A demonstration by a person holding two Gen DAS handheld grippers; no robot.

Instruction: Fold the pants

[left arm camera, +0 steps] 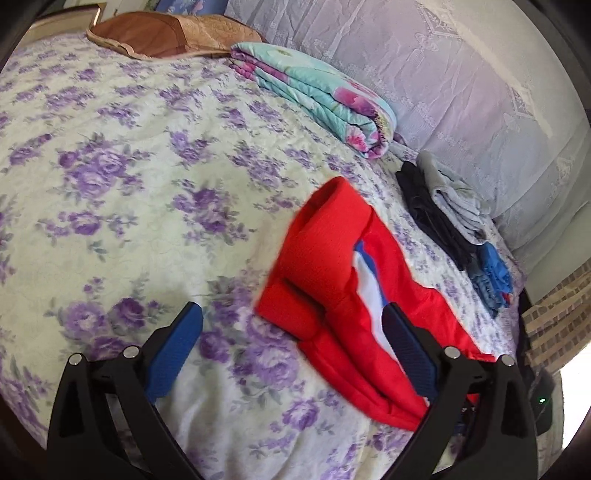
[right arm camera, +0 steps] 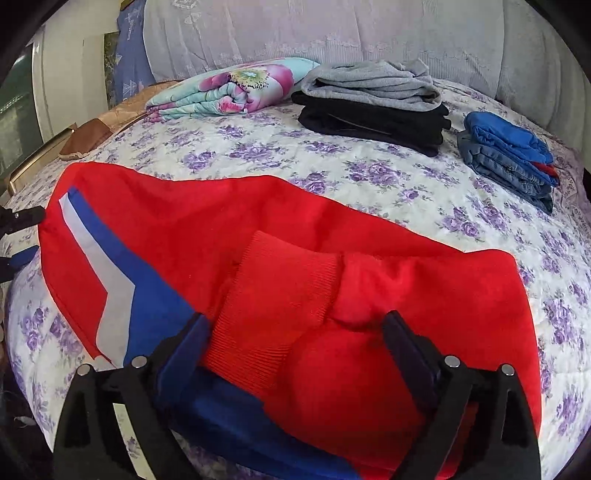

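Red pants (right arm camera: 295, 236) with a blue and white stripe lie folded over on the flowered bedspread (right arm camera: 332, 162). A ribbed red cuff (right arm camera: 280, 306) lies on top. My right gripper (right arm camera: 295, 332) is open, its fingers standing wide to either side of the cuff just above the cloth. In the left wrist view the pants (left arm camera: 332, 266) lie to the right of centre. My left gripper (left arm camera: 291, 325) is open and empty, just left of the pants, with its right finger (left arm camera: 406, 347) over the striped part.
A folded floral quilt (right arm camera: 236, 92), a stack of grey and black folded clothes (right arm camera: 373, 103) and a stack of blue and denim clothes (right arm camera: 509, 158) lie at the far side. A brown pillow (left arm camera: 166, 33) lies at the bed's far corner. The bed edge runs on the right in the left wrist view (left arm camera: 517, 314).
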